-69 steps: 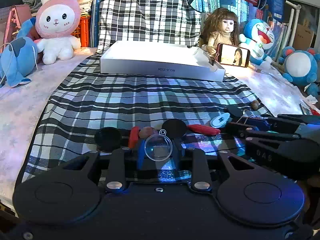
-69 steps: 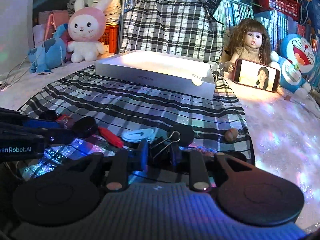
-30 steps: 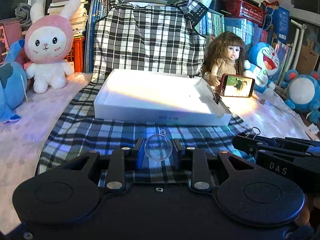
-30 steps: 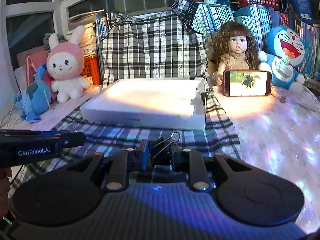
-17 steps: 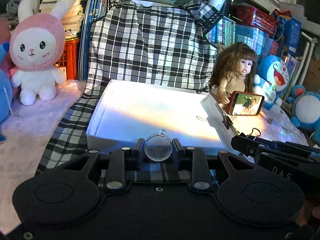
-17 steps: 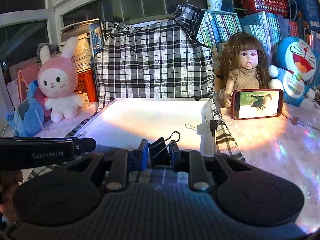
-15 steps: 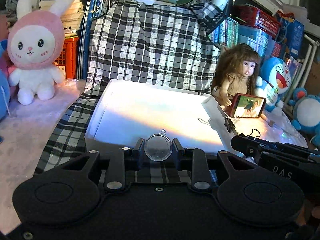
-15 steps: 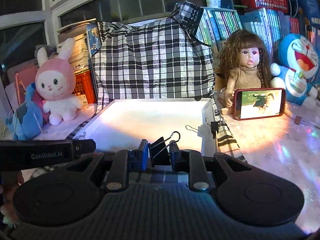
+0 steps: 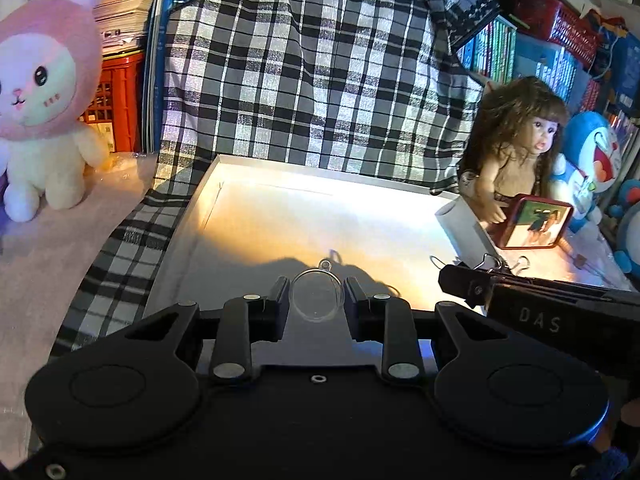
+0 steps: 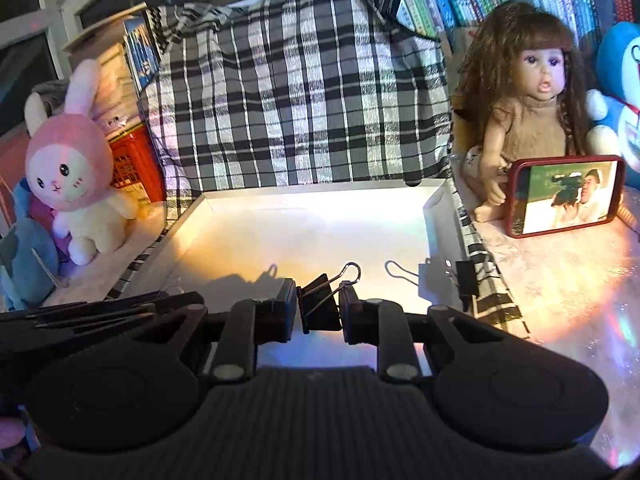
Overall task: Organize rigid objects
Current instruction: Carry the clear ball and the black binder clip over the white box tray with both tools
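over the near edge of the white tray [image 9: 188,240], in the left wrist view, your left gripper [image 9: 317,300] pinches a clear round disc [image 9: 317,297] with a small loop at its top, the two fingers pressed against its sides. the disc hangs above the tray's floor, and its shadow falls on the lit white surface just ahead. to your right the right gripper [image 9: 472,280] reaches in over the tray's right side, wire handles showing at its tip. a black-and-white checked cloth [image 9: 312,80] lies under the tray and rises behind it. a pink rabbit plush [image 9: 44,120] sits at the left, and a doll [image 9: 516,148] holds a red-framed phone [image 9: 532,226] at the right. in the right wrist view, your right gripper [image 10: 319,304] is closed on a black binder clip [image 10: 322,304], its wire handles pointing forward and up, held over the tray [image 10: 312,196] near its front edge. a second binder clip [image 10: 466,282] grips the tray's right wall, one handle lying inside. the left gripper [image 10: 100,312] shows at the left edge; from here you cannot tell its grip.
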Demonstrator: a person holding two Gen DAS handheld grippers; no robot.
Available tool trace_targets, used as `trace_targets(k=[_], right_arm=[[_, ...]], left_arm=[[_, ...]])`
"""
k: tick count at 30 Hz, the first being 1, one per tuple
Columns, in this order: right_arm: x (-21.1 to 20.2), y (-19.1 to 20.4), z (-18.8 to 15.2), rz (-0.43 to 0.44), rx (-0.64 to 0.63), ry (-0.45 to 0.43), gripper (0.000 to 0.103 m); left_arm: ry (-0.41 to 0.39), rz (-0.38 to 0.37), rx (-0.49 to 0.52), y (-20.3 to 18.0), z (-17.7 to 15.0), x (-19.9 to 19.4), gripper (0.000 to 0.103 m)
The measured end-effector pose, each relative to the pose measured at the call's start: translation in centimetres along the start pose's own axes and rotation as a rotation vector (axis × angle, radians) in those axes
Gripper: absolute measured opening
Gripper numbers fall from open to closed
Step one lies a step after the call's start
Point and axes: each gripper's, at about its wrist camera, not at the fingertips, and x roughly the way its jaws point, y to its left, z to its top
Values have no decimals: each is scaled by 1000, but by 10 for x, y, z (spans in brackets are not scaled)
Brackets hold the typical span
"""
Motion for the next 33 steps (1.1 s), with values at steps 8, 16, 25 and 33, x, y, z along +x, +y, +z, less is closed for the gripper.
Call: trace_targets(k=[8, 16, 25, 33], right_arm=[[28, 0, 11, -27, 1, 48, 27], [42, -8, 10, -27, 21, 60, 27], [50, -9, 6, -36, 27, 86, 27], [52, -8, 7, -41, 2, 92, 28]], left_arm=[[30, 32, 6, -3, 7, 28, 28], [45, 30, 12, 1, 1, 42, 28], [69, 40, 15, 3, -2, 54, 28], [68, 54, 39, -1, 0, 57, 28]])
